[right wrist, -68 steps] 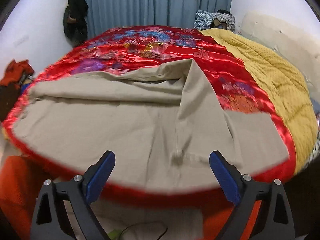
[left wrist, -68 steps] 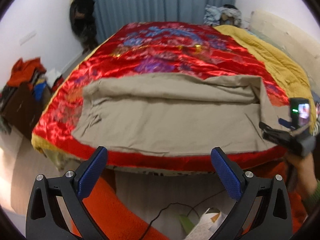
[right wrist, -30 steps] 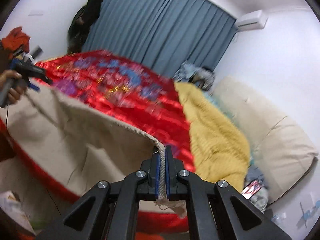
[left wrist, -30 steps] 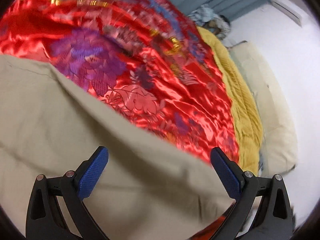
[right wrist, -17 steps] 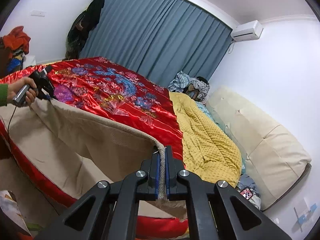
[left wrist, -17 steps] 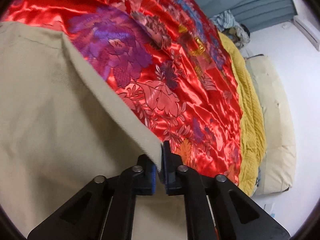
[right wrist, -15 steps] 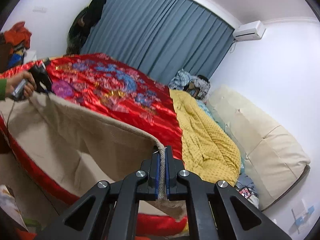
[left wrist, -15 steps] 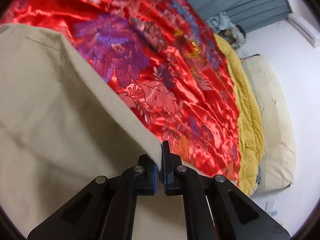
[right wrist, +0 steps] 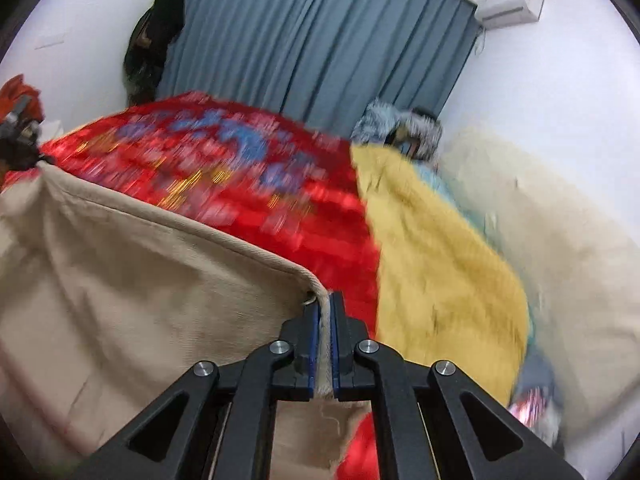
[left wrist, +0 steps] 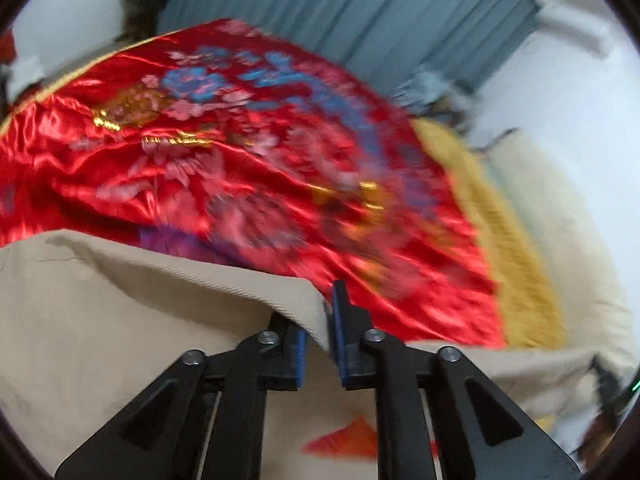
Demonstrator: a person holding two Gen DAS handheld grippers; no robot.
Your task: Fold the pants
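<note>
The beige pants hang stretched between my two grippers above the bed's near edge. My left gripper is shut on one corner of the pants' top edge, with cloth pinched between the blue pads. My right gripper is shut on the other corner of the pants. In the right wrist view the left gripper shows at the far left, holding the far end of the cloth. The lower part of the pants drops out of view below the fingers.
A red floral satin bedspread covers the bed, with a yellow blanket along its right side and a cream headboard beyond. Blue curtains hang at the back. Clothes pile sits at the bed's far corner.
Both grippers, holding the pants, have lifted and swung. The views are blurred with motion. The left wrist view now looks further up the bed toward the curtains.
</note>
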